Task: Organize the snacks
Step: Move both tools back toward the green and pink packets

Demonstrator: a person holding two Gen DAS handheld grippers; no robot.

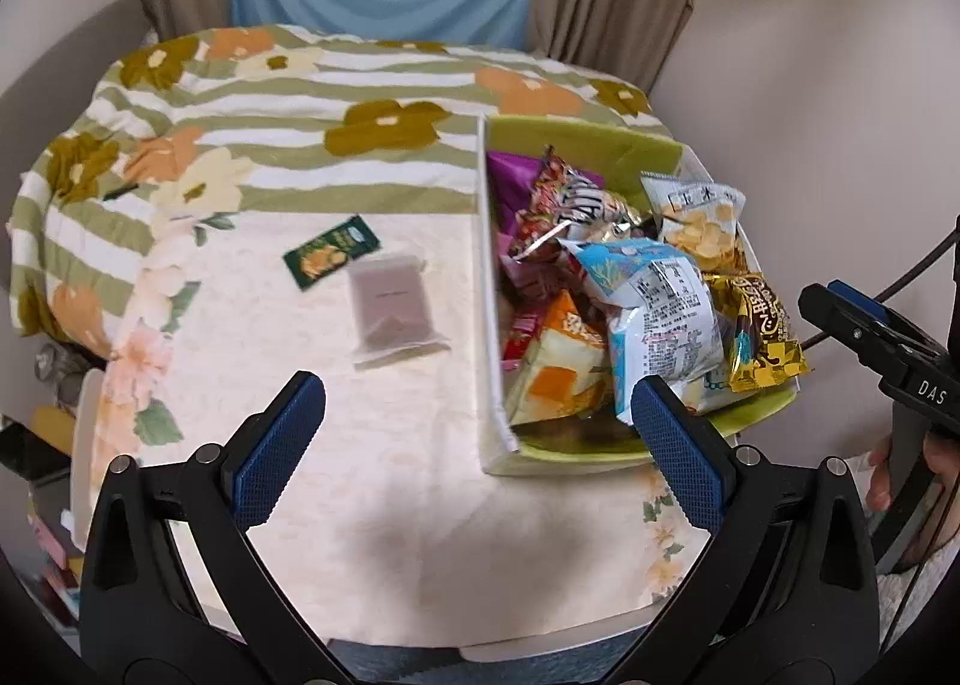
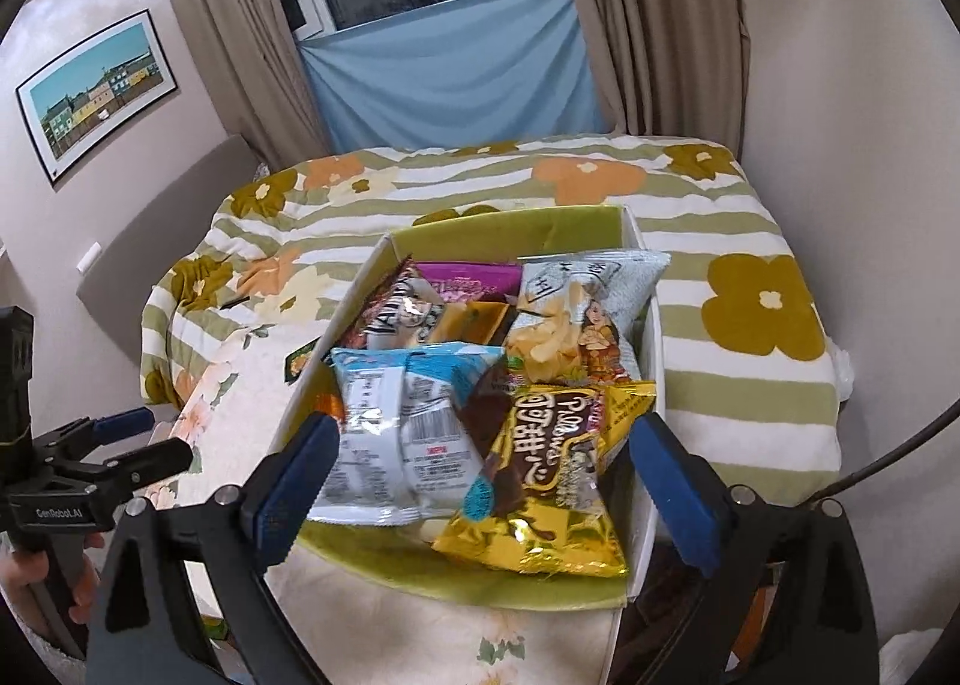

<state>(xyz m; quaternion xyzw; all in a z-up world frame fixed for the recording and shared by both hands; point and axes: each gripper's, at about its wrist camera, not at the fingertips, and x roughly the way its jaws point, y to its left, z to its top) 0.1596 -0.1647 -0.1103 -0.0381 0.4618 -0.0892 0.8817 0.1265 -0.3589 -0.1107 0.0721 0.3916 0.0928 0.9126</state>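
A floral tablecloth [image 1: 372,481] covers the table before beige curtains [image 2: 648,24].

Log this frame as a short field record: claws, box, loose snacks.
left claw: open, empty, above the floral tablecloth
right claw: open, empty, over the near end of the box
box: green-lined white cardboard box, piled with snack bags
top of pile: blue-and-white foil bag, gold foil bag
outside box: dark green sachet, clear packet with brown contents, both flat on the cloth left of the box
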